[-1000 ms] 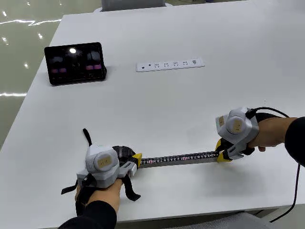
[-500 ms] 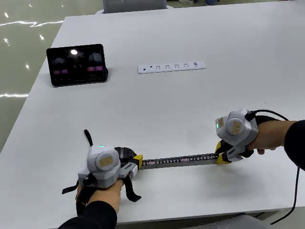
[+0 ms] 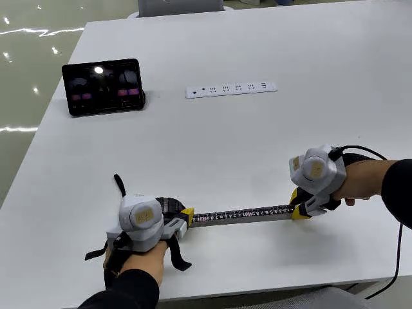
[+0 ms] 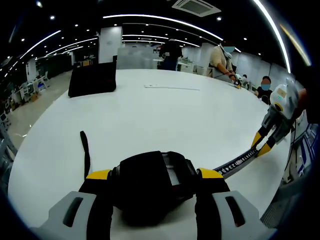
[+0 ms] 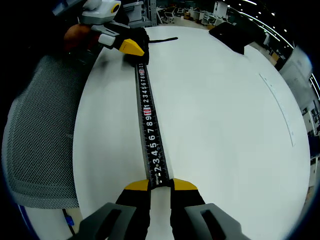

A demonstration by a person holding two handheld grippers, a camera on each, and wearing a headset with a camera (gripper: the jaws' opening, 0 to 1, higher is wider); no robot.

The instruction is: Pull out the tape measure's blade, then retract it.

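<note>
A black tape measure case (image 4: 152, 185) sits on the white table near its front edge, and my left gripper (image 3: 182, 219) is shut on it (image 3: 168, 207). Its blade (image 3: 241, 214) lies pulled out flat to the right, black with white numbers (image 5: 150, 135). My right gripper (image 3: 298, 209) is shut on the blade's tip, the yellow fingertips (image 5: 137, 186) pinching the end. The case's black wrist strap (image 3: 118, 185) trails on the table beside the left hand.
A dark tablet (image 3: 103, 85) stands at the back left of the table and a white power strip (image 3: 230, 89) lies farther back in the middle. A black cable (image 3: 398, 251) hangs off the front edge by the right arm. People stand beyond the table in the left gripper view.
The right gripper has drifted slightly left and toward the case with the blade tip. The left gripper and case stay put.
</note>
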